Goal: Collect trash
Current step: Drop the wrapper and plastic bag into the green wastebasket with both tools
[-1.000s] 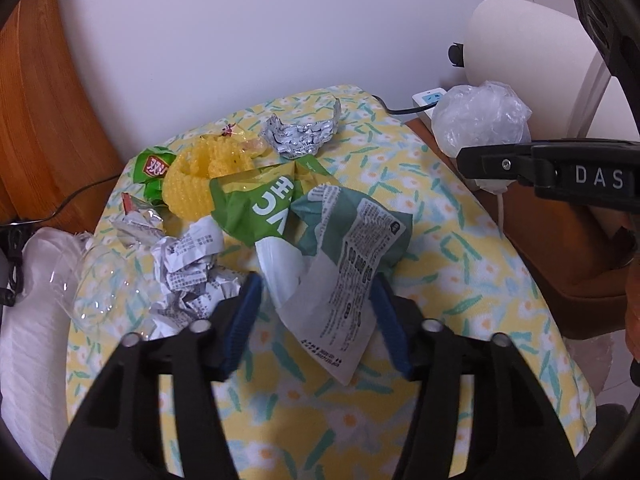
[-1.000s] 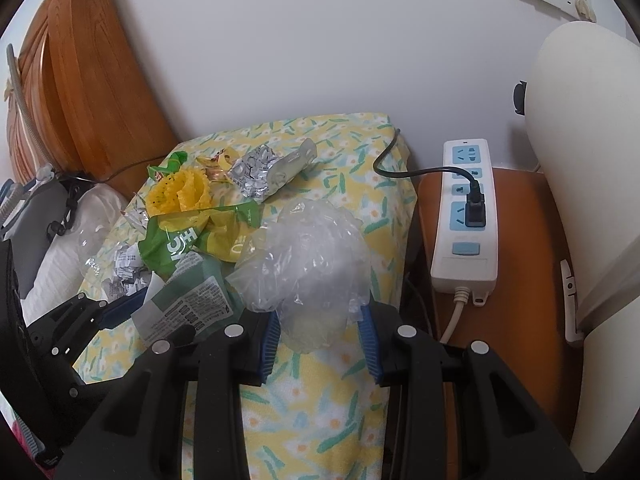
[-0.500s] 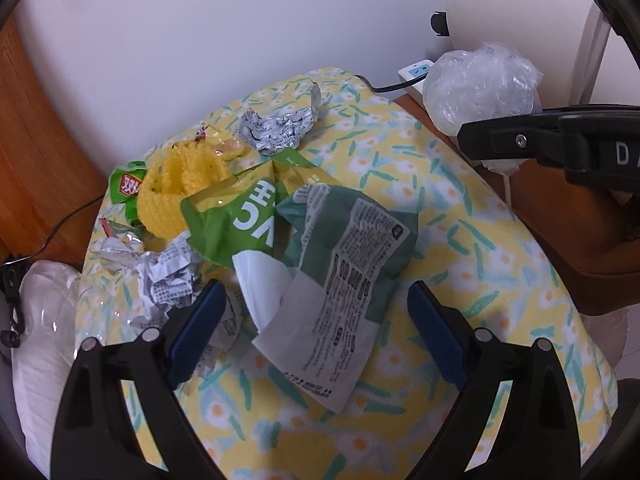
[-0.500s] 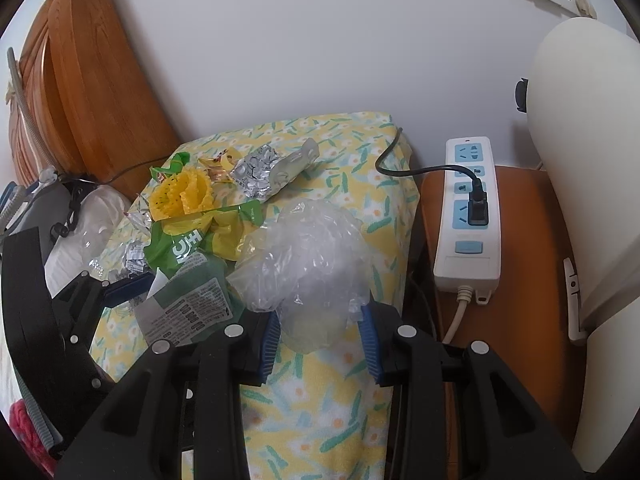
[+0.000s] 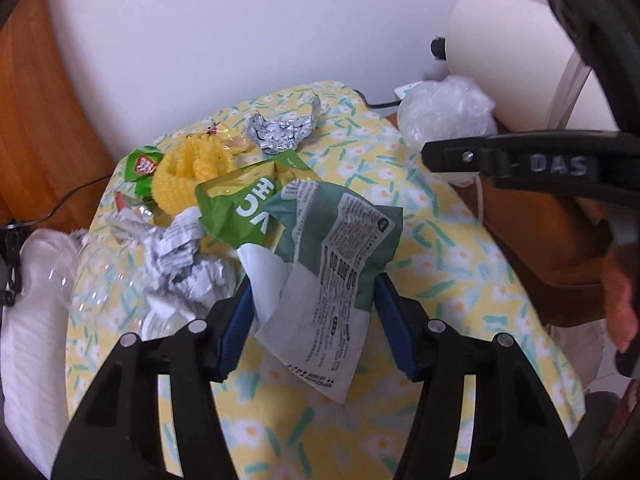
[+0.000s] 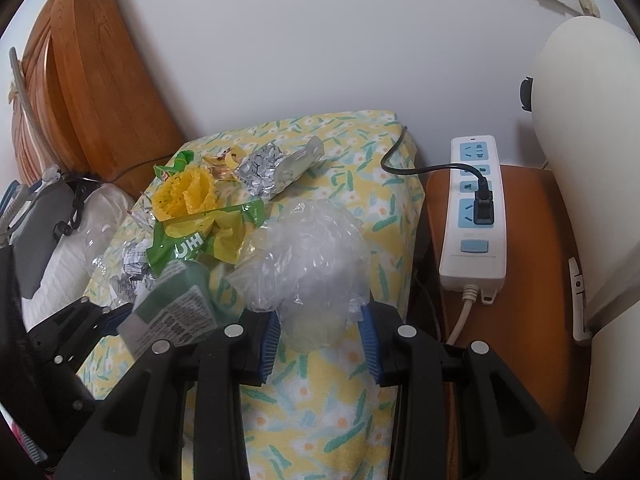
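Trash lies on a yellow flowered cloth (image 5: 432, 240). My left gripper (image 5: 314, 320) is shut on a green and white printed wrapper (image 5: 332, 276), its blue pads (image 5: 240, 320) pressing both sides. My right gripper (image 6: 320, 334) is shut on a crumpled clear plastic bag (image 6: 308, 256), which also shows in the left wrist view (image 5: 444, 114). On the cloth behind lie a green snack bag (image 5: 236, 208), a yellow ruffled wrapper (image 5: 192, 172), crumpled foil (image 5: 280, 132) and crumpled printed paper (image 5: 180, 264).
A white power strip (image 6: 476, 212) with a black plug lies on a wooden stand (image 6: 532, 320) to the right. A cream chair back (image 6: 588, 160) stands at far right. A wooden headboard (image 6: 100, 92) and a white pillow (image 5: 32, 320) are at left.
My left gripper opened wide half a second ago and has now closed again on the green and white wrapper. My right gripper has kept hold of the plastic bag, hardly moving.
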A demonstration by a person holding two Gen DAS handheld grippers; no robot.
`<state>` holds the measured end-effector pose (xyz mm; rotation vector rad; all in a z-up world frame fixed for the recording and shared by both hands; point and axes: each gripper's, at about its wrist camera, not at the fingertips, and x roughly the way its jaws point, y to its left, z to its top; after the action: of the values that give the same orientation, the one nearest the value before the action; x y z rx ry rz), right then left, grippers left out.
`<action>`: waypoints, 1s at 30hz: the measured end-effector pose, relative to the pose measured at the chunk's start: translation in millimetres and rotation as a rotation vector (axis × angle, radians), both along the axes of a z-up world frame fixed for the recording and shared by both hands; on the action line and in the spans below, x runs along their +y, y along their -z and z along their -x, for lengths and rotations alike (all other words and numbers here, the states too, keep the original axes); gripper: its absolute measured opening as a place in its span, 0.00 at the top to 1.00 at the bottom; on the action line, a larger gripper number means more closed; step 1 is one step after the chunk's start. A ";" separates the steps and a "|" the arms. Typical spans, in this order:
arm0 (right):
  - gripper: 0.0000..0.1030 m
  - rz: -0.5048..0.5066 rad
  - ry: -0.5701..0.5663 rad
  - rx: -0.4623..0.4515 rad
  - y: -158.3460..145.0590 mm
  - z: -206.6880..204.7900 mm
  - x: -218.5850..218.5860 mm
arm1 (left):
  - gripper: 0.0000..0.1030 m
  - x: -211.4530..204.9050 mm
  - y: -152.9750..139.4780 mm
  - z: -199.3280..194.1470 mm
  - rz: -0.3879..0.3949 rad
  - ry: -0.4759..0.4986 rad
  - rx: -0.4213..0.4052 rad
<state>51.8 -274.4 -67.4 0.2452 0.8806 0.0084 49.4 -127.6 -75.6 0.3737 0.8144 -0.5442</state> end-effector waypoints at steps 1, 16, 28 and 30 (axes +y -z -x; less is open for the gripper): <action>0.66 0.000 -0.003 -0.001 -0.5 0.3 1.0 | 0.44 3.1 -3.0 4.5 0.007 -0.010 -0.002; 0.66 0.013 -0.255 -0.002 -29.0 64.3 91.2 | 0.44 122.5 -42.5 137.5 -0.007 -0.356 -0.005; 0.65 0.060 -0.415 0.225 43.8 228.2 165.9 | 0.44 181.9 -4.7 232.1 -0.020 -0.466 0.077; 0.65 0.063 -0.425 0.269 61.2 240.8 175.7 | 0.44 184.9 4.9 241.5 -0.025 -0.462 0.090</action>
<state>-188.9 -98.7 -128.6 -0.0049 1.1864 0.3491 -192.1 57.3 -80.4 0.1745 0.9596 -0.1199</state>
